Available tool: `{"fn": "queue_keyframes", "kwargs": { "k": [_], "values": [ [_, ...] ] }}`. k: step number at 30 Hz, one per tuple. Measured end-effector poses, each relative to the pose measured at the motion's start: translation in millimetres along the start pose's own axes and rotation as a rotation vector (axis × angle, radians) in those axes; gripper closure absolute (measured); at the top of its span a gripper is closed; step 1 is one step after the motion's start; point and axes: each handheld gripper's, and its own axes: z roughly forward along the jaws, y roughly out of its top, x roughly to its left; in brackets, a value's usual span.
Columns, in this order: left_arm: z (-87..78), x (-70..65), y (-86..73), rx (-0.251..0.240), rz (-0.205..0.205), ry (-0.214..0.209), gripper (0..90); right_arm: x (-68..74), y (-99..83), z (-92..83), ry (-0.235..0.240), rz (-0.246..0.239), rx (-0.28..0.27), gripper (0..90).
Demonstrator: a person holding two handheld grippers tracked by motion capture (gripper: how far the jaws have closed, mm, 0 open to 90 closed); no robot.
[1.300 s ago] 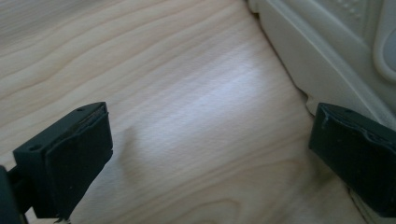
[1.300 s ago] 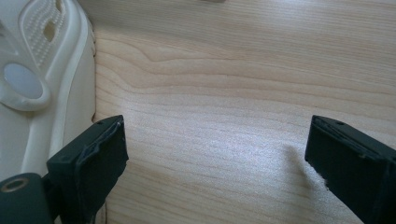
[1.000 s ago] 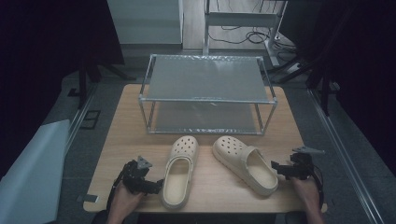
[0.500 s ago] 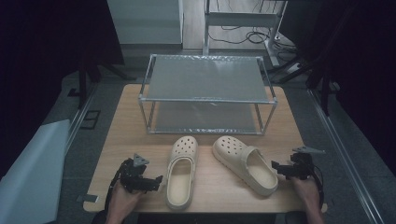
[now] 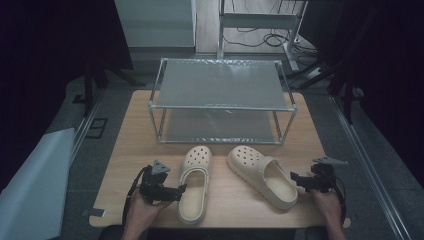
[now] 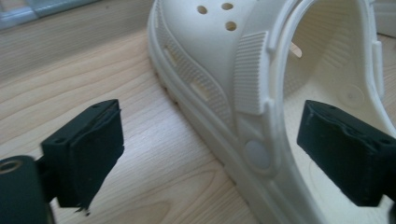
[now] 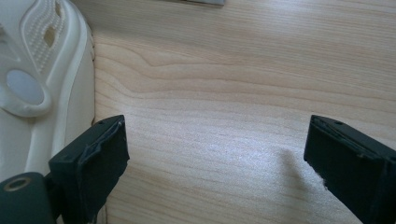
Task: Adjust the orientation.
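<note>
High view: two cream clogs near the front edge of the wooden table point(image 5: 130, 125), toes toward the wire rack point(image 5: 222, 102) at the back edge. Left clog point(image 5: 194, 190) just beside the left gripper point(image 5: 181, 190); right clog point(image 5: 262, 175) angled, just beside the right gripper point(image 5: 296, 178). Left gripper view: jaws wide, just been closing a little, straddling the left clog's side wall by the strap rivet, pads not yet pressing. Right gripper's jaws open over bare wood, the right clog's edge at one pad. Likely risks: soft wall folding under a shallow pinch, clog slipping or swinging on the lift, toe catching the rack's frame.
</note>
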Motion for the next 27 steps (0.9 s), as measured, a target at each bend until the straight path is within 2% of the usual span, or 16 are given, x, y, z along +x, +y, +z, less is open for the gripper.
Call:
{"fn": "queue_keyframes", "kwargs": {
  "k": [2,8,11,13,14,15,17,18,19,20,22,27],
  "values": [
    [4.6,-3.4,3.2,0.011,0.0,0.001,14.1,0.5,-0.2,0.6,-0.001,0.002,0.0,6.4],
    [20.9,-11.2,14.0,0.055,0.018,0.046,21.4,0.5,-0.2,0.8,0.001,-0.001,0.009,6.6],
    [27.3,-13.4,18.3,0.082,0.022,0.073,33.1,0.8,-0.5,1.9,0.001,-0.004,0.01,6.8],
    [28.5,-13.2,18.9,0.093,0.021,0.075,41.4,1.0,-0.6,2.0,0.002,-0.004,0.011,6.8],
    [29.6,-12.8,19.0,0.101,0.017,0.068,41.4,1.0,-0.6,2.0,0.002,-0.004,0.011,6.8],
    [30.6,-11.9,18.9,0.109,0.01,0.055,51.4,0.8,-0.5,1.9,0.002,-0.005,0.01,6.8],
    [30.6,-9.3,18.3,0.11,-0.016,0.052,53.3,0.8,-0.6,1.8,0.004,-0.003,0.01,6.8],
    [28.4,-5.9,17.3,0.108,-0.036,0.046,59.5,0.9,-0.7,1.9,0.004,-0.004,0.012,6.8],
    [28.4,-5.9,17.3,0.108,-0.036,0.046,63.8,0.9,-0.7,1.9,0.004,-0.004,0.012,6.8],
    [28.1,-4.1,16.7,0.112,-0.037,0.047,63.8,1.1,-0.7,2.0,0.005,-0.004,0.013,6.9],
    [27.0,-2.5,15.5,0.116,-0.023,0.072,74.1,1.5,-0.7,2.3,0.005,-0.006,0.016,6.9],
    [24.7,7.6,15.7,0.128,-0.042,0.03,76.0,1.7,-0.7,2.4,0.005,-0.006,0.017,7.0]
  ]
}}
